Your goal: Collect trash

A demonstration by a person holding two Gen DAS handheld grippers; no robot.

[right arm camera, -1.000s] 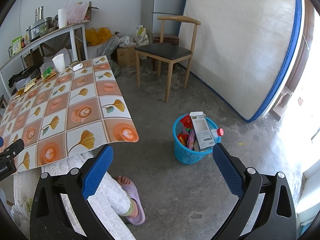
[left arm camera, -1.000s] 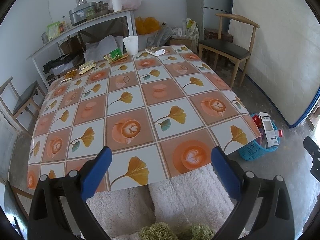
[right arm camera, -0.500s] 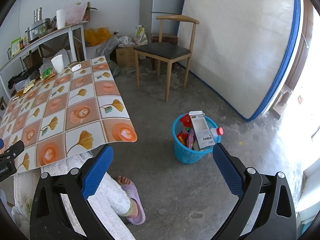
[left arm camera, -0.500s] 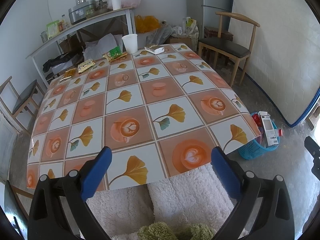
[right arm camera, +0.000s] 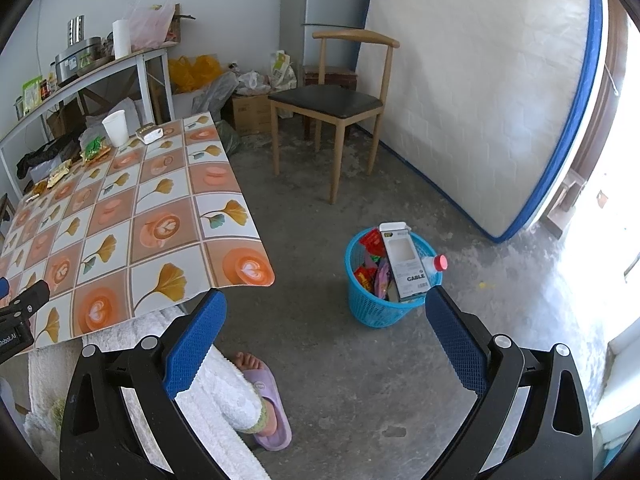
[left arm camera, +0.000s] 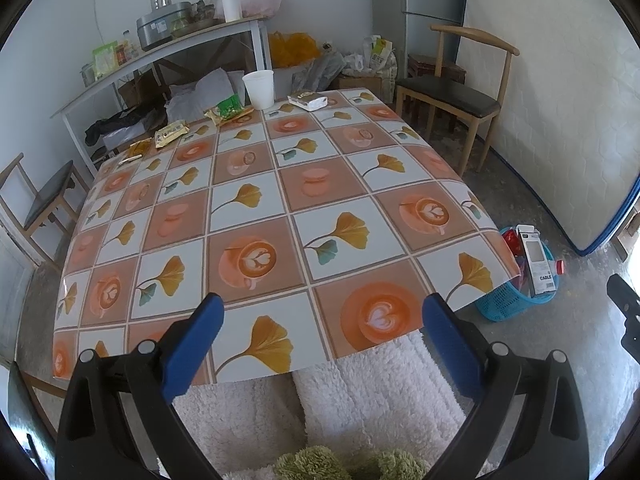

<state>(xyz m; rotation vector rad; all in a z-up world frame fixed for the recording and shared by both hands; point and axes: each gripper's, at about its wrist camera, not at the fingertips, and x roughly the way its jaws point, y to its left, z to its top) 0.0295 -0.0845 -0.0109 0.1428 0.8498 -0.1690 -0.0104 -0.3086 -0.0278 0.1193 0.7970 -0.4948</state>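
Two spread, empty claws, left and right; "CABLE" box in blue basket.

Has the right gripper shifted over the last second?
Yes, slightly: the blue basket and chair drifted left in its view, so the right gripper turned a little rightward.

"CABLE" on the white box in the blue basket; other print too small to read.
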